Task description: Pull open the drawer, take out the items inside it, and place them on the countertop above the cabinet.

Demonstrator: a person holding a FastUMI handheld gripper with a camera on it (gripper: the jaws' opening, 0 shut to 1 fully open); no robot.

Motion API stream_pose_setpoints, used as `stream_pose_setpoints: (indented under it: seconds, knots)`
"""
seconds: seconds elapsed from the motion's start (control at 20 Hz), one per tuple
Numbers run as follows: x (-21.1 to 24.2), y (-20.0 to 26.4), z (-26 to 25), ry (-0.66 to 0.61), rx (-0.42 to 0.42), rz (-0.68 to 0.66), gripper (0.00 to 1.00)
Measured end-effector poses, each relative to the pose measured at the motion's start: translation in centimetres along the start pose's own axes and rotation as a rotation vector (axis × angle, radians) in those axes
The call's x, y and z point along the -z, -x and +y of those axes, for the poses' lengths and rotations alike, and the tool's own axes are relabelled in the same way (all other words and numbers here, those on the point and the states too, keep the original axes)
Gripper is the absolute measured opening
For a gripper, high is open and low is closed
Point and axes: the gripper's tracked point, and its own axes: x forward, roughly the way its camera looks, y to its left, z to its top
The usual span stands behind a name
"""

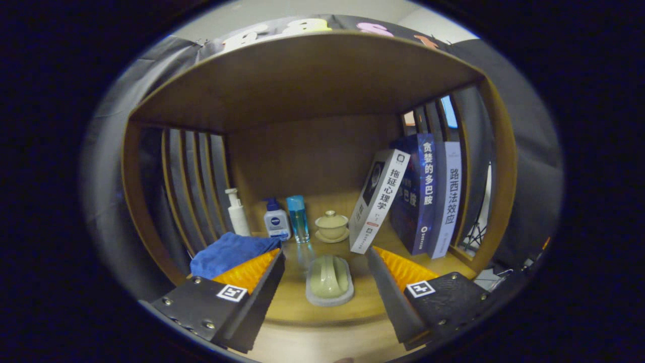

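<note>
Your gripper [325, 280] has its jaws spread wide, holding nothing, and you are looking into a wooden shelf unit [307, 91] with slatted sides. Between the jaws, on the counter [322, 307], lies a pale green brush [329, 280] on its grey base. Beyond it, along the back, stand a white pump bottle [237, 213], a small white-and-blue bottle [276, 220], a clear blue bottle [298, 219] and a lidded tea bowl [331, 225] on a saucer. A folded blue cloth [229, 252] lies just behind your left finger. To the right, three books [418, 201] stand together, the nearest one tilted.
</note>
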Motion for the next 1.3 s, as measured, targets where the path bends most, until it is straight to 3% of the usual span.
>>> stream_pose_setpoints:
  seconds: [0.2, 0.55, 0.75, 1.0, 1.3]
  knots:
    - [-1.0, 6.2, 1.6, 0.043, -0.050, -0.055, 0.99]
    - [-3.0, 19.9, 1.4, 0.060, -0.038, -0.201, 0.99]
    - [-2.5, 25.6, 1.1, 0.042, -0.056, -0.197, 0.99]
    - [2.3, 29.5, -0.4, -0.014, -0.046, -0.143, 0.99]
    - [6.6, 31.5, -1.9, 0.008, -0.007, -0.147, 0.99]
